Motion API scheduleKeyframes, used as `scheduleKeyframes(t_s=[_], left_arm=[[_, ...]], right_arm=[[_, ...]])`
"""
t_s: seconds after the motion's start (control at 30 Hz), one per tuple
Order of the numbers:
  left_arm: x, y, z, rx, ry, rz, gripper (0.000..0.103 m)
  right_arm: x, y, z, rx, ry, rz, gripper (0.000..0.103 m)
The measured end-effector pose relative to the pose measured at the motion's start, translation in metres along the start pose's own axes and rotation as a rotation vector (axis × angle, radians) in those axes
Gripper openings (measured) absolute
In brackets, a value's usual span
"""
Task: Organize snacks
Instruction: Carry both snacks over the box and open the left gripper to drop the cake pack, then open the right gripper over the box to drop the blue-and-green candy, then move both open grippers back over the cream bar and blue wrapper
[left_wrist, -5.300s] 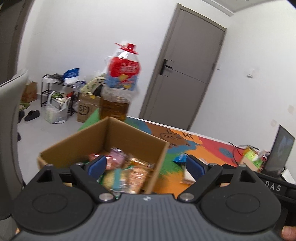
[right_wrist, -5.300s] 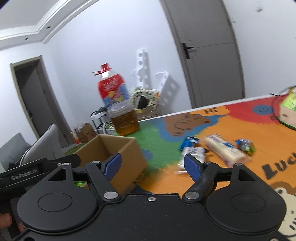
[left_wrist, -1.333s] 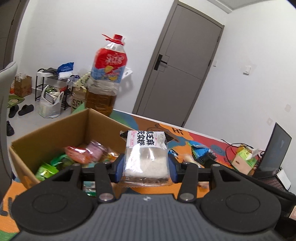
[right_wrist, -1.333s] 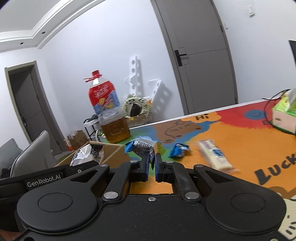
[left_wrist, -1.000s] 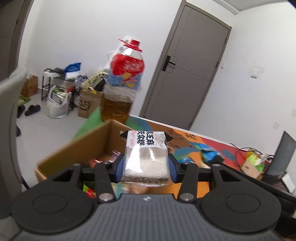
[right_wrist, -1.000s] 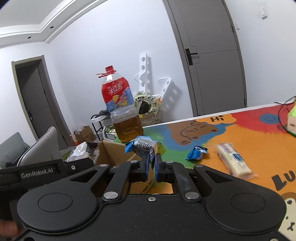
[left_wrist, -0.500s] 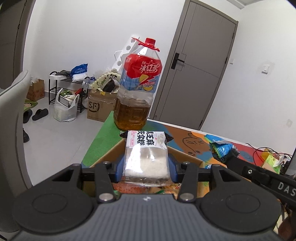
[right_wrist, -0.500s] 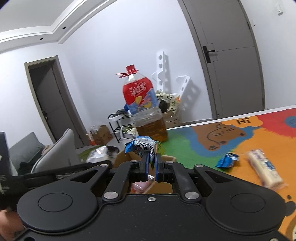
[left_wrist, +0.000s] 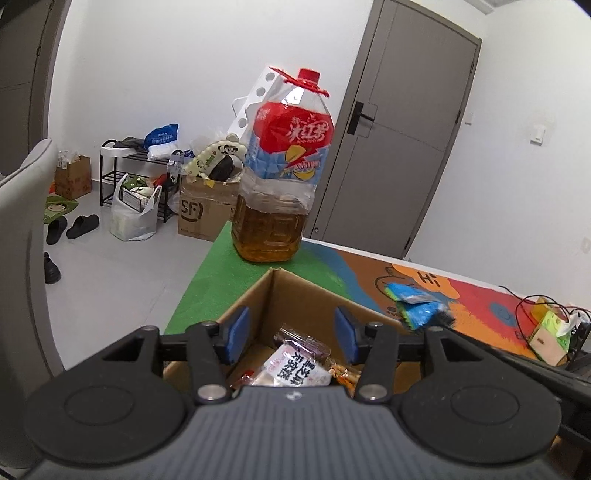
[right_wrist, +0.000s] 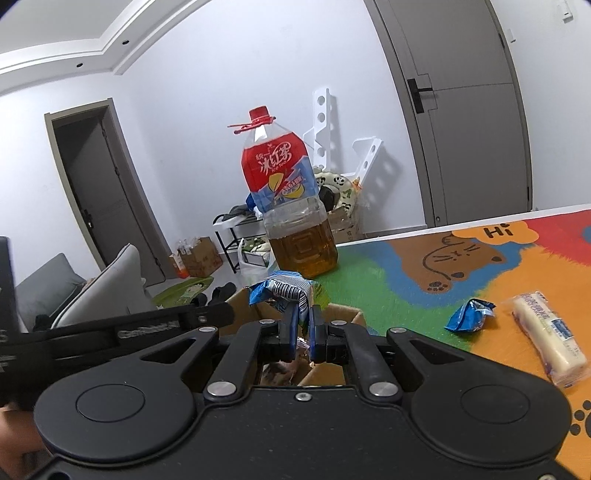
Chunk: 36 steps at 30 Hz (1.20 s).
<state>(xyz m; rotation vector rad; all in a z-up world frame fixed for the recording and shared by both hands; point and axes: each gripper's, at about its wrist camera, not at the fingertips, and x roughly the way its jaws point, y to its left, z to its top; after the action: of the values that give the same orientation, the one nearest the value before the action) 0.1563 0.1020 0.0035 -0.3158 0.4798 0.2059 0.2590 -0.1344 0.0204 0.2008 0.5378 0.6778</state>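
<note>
An open cardboard box (left_wrist: 295, 295) stands on the colourful mat and holds several snack packets. My left gripper (left_wrist: 291, 334) is open and empty over the box. The white rice-cake packet (left_wrist: 295, 369) lies inside the box just below it. My right gripper (right_wrist: 303, 332) is shut on a blue snack packet (right_wrist: 286, 290), held above the box's (right_wrist: 343, 314) rim; the packet also shows in the left wrist view (left_wrist: 415, 308). A small blue packet (right_wrist: 469, 314) and a long white bar packet (right_wrist: 548, 338) lie on the mat to the right.
A big iced-tea bottle (left_wrist: 284, 173) stands on the mat's green corner just behind the box. A green tissue box (left_wrist: 552, 332) and cables lie at the far right. A grey chair (left_wrist: 22, 258) stands left of the table.
My left gripper has opened and the white rice-cake packet has dropped into the box. My right gripper, still holding the blue packet, has moved closer over the box.
</note>
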Motion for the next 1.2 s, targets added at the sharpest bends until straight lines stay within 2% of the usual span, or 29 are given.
scheduleKeyframes(t_s=[0.17, 0.2, 0.3, 0.4, 0.63, 0.77, 1.0, 1.2], left_arm=[[-0.011, 0.01, 0.003, -0.03, -0.008, 0.01, 0.051], [-0.014, 0.012, 0.004, -0.034, -0.013, 0.015, 0.054], [-0.023, 0.015, 0.003, -0.044, -0.026, 0.027, 0.066], [-0.029, 0.015, 0.001, -0.046, -0.036, 0.024, 0.076], [-0.036, 0.005, -0.013, -0.05, -0.018, 0.003, 0.086], [-0.044, -0.005, -0.02, -0.047, -0.022, -0.005, 0.091], [-0.059, -0.03, -0.029, -0.015, -0.03, -0.021, 0.097], [-0.066, -0.055, -0.037, 0.024, -0.024, -0.037, 0.097]], right_arm=[[0.007, 0.008, 0.001, -0.003, -0.005, 0.024, 0.009], [0.007, 0.01, 0.001, -0.008, -0.01, 0.033, 0.014], [0.006, 0.011, 0.0, -0.013, -0.008, 0.012, 0.041], [-0.002, 0.008, -0.003, -0.01, -0.017, -0.008, 0.046], [-0.026, -0.008, -0.012, 0.007, -0.022, -0.062, 0.066], [-0.038, -0.019, -0.017, 0.013, -0.019, -0.09, 0.069], [-0.067, -0.034, -0.02, 0.014, -0.045, -0.124, 0.082], [-0.093, -0.052, -0.021, 0.031, -0.07, -0.143, 0.091]])
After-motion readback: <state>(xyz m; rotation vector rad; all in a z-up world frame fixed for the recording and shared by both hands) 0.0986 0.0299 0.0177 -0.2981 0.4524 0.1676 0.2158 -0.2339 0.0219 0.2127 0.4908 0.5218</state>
